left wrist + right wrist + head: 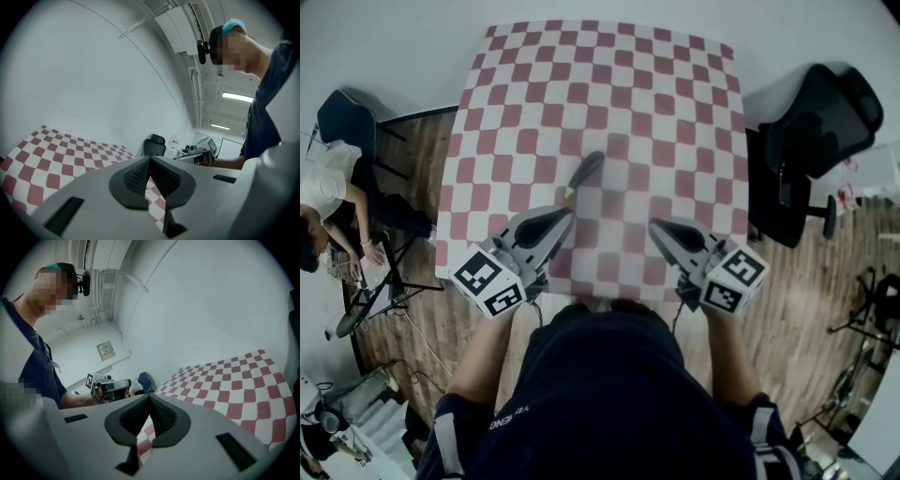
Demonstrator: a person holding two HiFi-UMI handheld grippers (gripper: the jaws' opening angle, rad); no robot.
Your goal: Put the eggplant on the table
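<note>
A dark eggplant (585, 172) with a green stem end lies on the red-and-white checkered table (609, 84), a little left of its middle. My left gripper (566, 217) hovers over the near part of the table, its tip just short of the stem end, jaws shut and empty. My right gripper (655, 226) is level with it to the right, apart from the eggplant, also shut with nothing between its pads. In the left gripper view the jaws (150, 160) meet over the checkered cloth. The right gripper view shows the same (149, 397). The eggplant is in neither gripper view.
A black office chair (821, 120) stands off the table's right edge and a blue chair (343, 116) off its left. A person (322, 192) sits at the far left beside a stand (382, 281). The floor around is wood.
</note>
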